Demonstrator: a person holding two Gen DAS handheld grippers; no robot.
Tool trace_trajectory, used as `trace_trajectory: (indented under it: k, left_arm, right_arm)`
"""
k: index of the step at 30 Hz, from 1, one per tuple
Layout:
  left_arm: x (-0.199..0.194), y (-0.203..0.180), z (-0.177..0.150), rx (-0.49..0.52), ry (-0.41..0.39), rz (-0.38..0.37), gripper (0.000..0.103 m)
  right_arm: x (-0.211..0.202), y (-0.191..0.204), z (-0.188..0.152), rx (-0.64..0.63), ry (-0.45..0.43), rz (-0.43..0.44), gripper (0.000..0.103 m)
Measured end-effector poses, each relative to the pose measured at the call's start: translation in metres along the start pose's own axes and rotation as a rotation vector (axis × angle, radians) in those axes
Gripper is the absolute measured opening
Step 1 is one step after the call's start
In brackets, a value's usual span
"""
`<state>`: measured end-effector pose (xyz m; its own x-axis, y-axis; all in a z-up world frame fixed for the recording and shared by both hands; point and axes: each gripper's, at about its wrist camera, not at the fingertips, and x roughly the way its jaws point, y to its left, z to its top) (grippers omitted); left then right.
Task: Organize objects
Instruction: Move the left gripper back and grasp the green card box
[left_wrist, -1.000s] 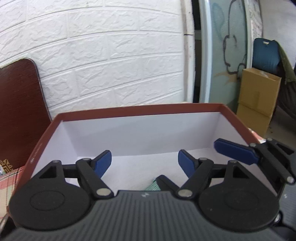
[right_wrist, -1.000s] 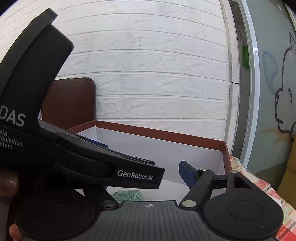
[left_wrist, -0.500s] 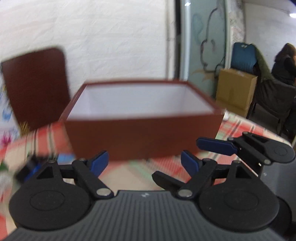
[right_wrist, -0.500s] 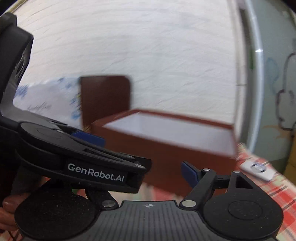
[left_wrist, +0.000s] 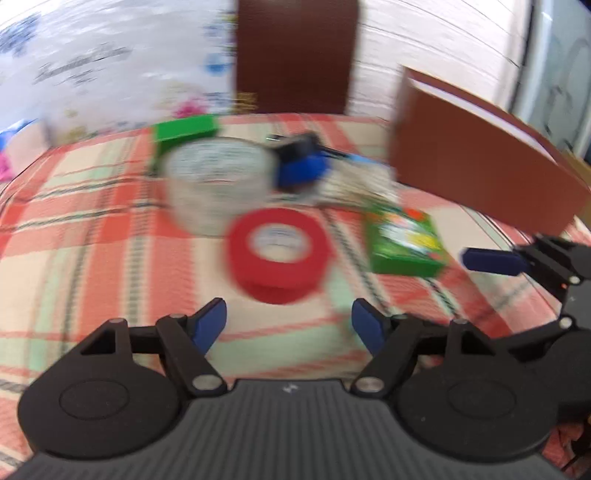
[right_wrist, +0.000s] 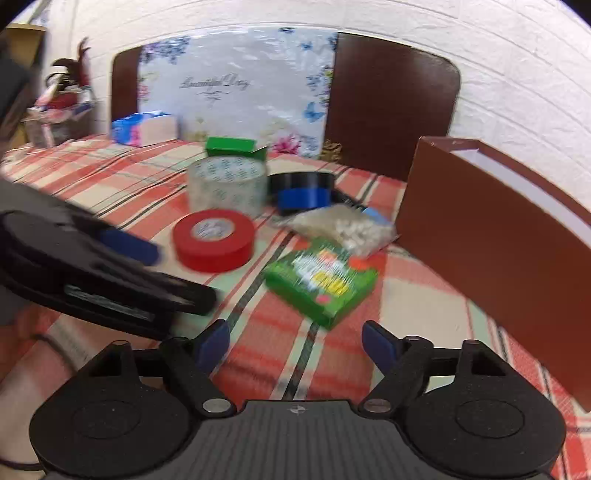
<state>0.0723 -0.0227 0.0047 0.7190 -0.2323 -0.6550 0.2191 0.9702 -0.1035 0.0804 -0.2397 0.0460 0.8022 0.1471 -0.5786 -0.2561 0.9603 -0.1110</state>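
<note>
Woven plaid cloth (right_wrist: 110, 177) covers the bench. Matt red tape roll (right_wrist: 214, 240) beside glossy clear tape roll (right_wrist: 227, 184). Cardboard brown box (right_wrist: 491, 236), matt outside.

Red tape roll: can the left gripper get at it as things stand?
Probably yes. The left gripper is open, and the red tape roll lies flat on the cloth just ahead with nothing between.

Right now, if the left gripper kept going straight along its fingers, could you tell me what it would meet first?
Most likely the red tape roll. It lies flat on the tablecloth, dead ahead of the open left gripper, nothing between them. The frame is blurred, so depth is uncertain; the gripper might pass over the roll.
</note>
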Motion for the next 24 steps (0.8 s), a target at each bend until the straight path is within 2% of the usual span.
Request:
trace_trajectory:
  k: [2, 5, 7, 9, 15, 18, 24]
  left_arm:
    - [0.001, 0.017, 0.008, -0.062, 0.003, 0.016, 0.076]
    - [-0.008, 0.027, 0.014, -0.120, -0.001, -0.013, 0.076]
    - [-0.012, 0.023, 0.013, -0.108, -0.009, -0.045, 0.076]
    - [-0.016, 0.018, 0.010, -0.102, 0.002, -0.088, 0.076]
    - [-0.011, -0.008, 0.010, -0.098, 0.076, -0.255, 0.076]
    - [-0.006, -0.027, 0.014, -0.090, 0.117, -0.345, 0.076]
    - [0.016, -0.070, 0.014, -0.080, 0.248, -0.458, 0.074]
  right_arm:
    - [0.012, -0.006, 0.009, 0.051, 0.010, -0.007, 0.080]
    - [0.030, -0.008, 0.016, 0.084, 0.038, -0.027, 0.084]
    - [0.034, -0.009, 0.015, 0.098, 0.044, -0.014, 0.075]
    - [0.030, -0.009, 0.014, 0.109, 0.047, -0.003, 0.071]
    - [-0.010, -0.010, -0.015, 0.077, 0.038, -0.019, 0.061]
    - [-0.036, -0.015, -0.034, 0.077, 0.034, -0.046, 0.060]
    - [-0.065, -0.021, -0.056, 0.112, 0.024, -0.090, 0.061]
